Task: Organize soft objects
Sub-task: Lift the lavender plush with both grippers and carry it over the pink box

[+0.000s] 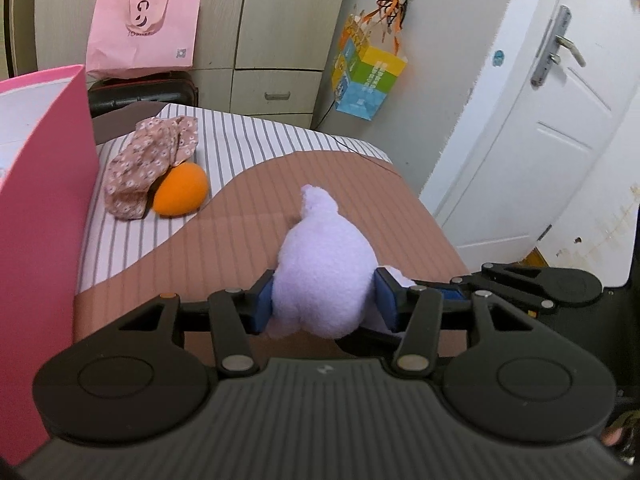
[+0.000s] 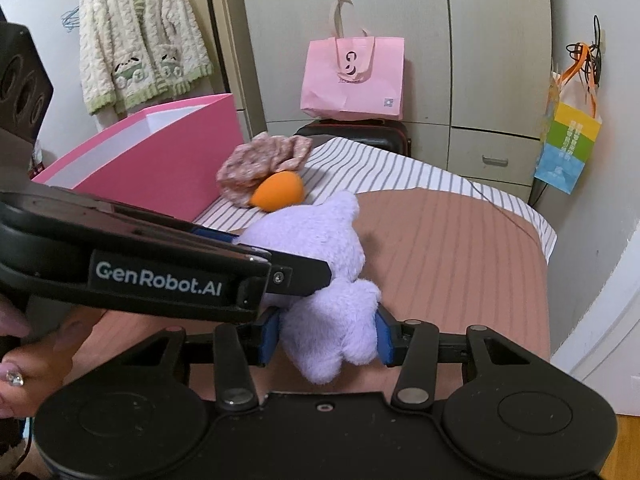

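- plush (image 1: 320, 276): lilac stuffed toy, held above the bed (image 1: 360, 200) by both tools at once; judged light, soft and squashy, the pile giving under the pads, not fragile and unlikely to slip.
- left gripper (image 1: 325, 300): clenched on the plush's broad body, blue pads (image 1: 264, 304) pressed into either flank.
- right gripper (image 2: 328, 338): clenched on a lower lobe of the same plush (image 2: 320, 264); the left tool crosses just above it in this view.
- hold: the thick body is the best place to grip, since thin limbs would likely fold or stretch.
- box (image 1: 44, 208): pink, open-topped, on the bed's left side; the probable destination, with a tall near wall to lift over.
- ball (image 1: 181, 194): orange, soft-looking, lies on the striped sheet, touching the floral cloth (image 1: 150, 164); both lie just beside the box, well apart from the plush.
- bag (image 1: 144, 28): pink, hangs on the wardrobe behind the bed, out of the way.
- obstruction: a hand (image 2: 24, 364) sits low at left, and the two tools crowd each other.
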`<state>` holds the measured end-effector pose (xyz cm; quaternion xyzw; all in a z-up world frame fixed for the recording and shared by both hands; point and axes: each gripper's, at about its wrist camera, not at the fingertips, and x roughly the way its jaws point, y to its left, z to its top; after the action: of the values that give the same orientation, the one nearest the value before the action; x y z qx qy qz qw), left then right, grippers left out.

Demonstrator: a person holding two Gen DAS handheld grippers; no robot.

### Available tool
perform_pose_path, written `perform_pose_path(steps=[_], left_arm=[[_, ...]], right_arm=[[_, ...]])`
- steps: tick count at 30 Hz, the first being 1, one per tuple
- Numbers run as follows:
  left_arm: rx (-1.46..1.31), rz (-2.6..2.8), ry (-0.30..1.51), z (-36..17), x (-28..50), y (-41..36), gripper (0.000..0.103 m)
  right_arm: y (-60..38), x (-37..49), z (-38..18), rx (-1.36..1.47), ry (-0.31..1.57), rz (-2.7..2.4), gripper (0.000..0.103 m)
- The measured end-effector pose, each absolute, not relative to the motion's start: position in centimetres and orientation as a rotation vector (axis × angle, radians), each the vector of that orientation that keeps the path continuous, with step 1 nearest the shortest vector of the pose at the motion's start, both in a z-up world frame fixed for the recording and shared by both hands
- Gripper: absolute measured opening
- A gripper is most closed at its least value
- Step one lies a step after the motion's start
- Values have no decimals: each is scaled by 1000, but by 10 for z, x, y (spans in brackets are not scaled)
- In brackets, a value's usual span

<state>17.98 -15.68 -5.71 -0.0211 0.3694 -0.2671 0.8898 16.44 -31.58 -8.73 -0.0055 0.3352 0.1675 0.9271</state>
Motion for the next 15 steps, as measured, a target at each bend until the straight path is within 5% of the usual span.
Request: perform_pose_path(steps=[15], left_arm=[[-26,-641,724,-38,108,-107,50]], right_arm=[[-281,95,-61,-84,700,427,53]])
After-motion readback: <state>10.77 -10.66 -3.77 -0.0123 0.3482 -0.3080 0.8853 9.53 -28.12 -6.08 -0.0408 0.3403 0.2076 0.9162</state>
